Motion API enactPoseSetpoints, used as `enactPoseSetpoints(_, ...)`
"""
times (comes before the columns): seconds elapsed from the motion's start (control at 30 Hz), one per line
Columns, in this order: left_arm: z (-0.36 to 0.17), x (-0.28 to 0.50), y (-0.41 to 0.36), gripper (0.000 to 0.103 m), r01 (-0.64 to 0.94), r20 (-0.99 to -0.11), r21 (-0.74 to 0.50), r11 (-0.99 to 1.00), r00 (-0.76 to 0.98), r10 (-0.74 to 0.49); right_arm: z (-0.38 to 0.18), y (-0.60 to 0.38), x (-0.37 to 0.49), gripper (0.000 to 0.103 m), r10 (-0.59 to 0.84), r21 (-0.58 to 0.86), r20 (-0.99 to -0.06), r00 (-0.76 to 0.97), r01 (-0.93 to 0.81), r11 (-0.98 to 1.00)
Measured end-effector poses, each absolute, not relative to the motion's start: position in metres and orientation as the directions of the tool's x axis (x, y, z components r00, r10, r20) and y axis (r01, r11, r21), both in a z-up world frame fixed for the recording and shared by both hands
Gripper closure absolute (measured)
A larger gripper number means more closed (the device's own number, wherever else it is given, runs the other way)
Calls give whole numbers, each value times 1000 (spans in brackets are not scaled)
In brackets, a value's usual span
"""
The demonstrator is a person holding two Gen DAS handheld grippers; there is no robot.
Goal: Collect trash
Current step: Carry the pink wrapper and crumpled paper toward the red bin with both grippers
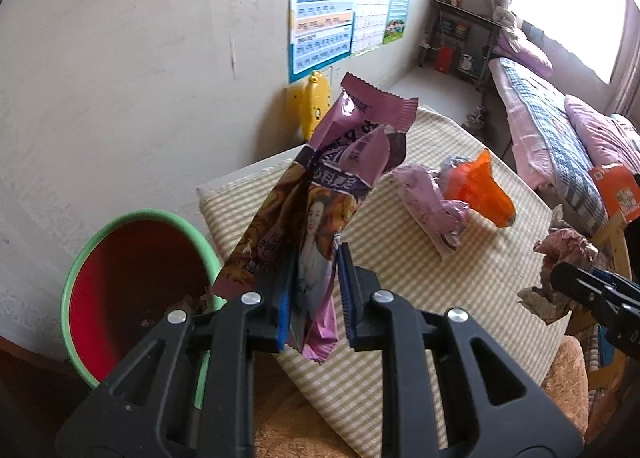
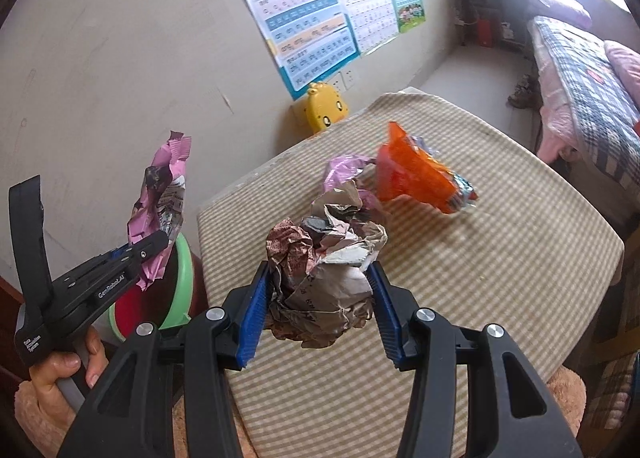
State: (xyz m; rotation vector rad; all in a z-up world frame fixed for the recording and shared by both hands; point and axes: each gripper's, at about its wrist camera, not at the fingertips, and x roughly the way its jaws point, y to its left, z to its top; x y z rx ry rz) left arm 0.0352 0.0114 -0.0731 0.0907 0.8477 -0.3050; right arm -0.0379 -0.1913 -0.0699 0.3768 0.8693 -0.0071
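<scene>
My left gripper is shut on a long purple snack wrapper and holds it upright beside the red bin with a green rim. The same wrapper shows in the right wrist view, above the bin. My right gripper is shut on a crumpled ball of paper above the striped table; that ball also shows in the left wrist view. A crumpled purple wrapper and an orange wrapper lie on the table.
A yellow toy stands against the wall at the table's far edge. Posters hang above it. A bed lies at the right, a shelf in the far corner. A chair back stands right of the table.
</scene>
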Motion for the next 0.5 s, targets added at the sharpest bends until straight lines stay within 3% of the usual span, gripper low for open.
enactPoseSetpoints(0.5,-77,43,43,83,223,-745,-46,974,642,-182,-65,-160,-10,57,191,310,-740,645,75,948)
